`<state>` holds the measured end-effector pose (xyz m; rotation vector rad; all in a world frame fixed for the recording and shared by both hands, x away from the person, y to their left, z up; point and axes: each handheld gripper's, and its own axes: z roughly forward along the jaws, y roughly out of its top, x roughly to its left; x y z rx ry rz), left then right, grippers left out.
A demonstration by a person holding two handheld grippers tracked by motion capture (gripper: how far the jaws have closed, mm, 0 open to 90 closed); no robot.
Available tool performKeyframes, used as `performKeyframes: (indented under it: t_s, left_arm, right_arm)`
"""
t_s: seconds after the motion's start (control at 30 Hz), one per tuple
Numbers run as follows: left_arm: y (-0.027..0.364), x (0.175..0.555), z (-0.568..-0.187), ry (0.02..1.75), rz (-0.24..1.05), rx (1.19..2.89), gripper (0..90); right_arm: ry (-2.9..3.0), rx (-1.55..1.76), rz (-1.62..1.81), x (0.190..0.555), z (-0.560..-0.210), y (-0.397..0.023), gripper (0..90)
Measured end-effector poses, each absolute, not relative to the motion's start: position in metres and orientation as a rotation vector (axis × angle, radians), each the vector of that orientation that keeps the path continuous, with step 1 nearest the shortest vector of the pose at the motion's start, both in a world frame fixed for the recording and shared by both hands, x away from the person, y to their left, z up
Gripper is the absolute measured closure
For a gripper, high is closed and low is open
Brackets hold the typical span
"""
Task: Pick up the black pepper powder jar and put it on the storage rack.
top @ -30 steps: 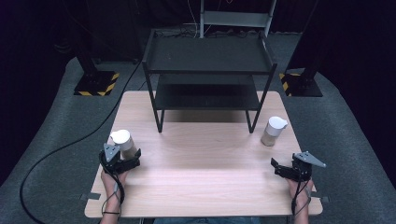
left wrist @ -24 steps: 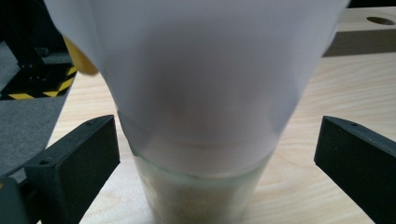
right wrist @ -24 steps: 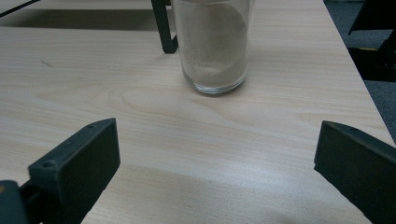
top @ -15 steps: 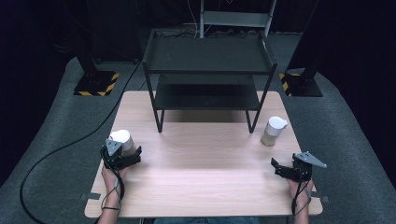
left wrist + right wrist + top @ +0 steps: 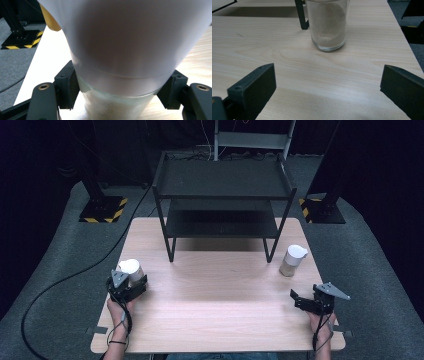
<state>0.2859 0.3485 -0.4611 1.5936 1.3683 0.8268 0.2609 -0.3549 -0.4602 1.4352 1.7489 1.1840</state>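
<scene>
- Light wooden table (image 5: 220,320) on grey carpet, dark room behind.
- Black two-tier metal shelf rack (image 5: 222,195): on the table's far half, both tiers bare.
- White-lidded glass jar of pale powder (image 5: 131,271): left of the rack's front, near the table's left edge.
- Left gripper (image 5: 126,287): its jaws press the jar's glass body on both sides just under the lid (image 5: 120,37).
- Second white-lidded glass jar of powder (image 5: 292,261): just right of the rack's front right leg, standing free.
- Right gripper (image 5: 306,301): nearer than that second jar, jaws spread wide, holding nothing.

pale wood table (image 5: 220,320) under a black shelf rack (image 5: 222,195). left of the rack, a yellow-and-black striped base (image 5: 102,210) on grey carpet (image 5: 60,285).
</scene>
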Motion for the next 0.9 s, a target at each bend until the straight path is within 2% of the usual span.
performKeyframes:
  t_s: [0.17, 0.9]
  left_arm:
    - [0.356, 0.287, -0.457, 1.374, 0.791, 1.589, 30.4]
    - [0.342, 0.285, -0.415, 1.245, 0.794, 1.658, 30.4]
  right_arm:
    - [1.735, 1.440, 1.200, 0.260, -0.462, -0.357, 0.5]
    - [1.751, 1.430, 1.188, 0.261, -0.461, -0.356, 0.5]
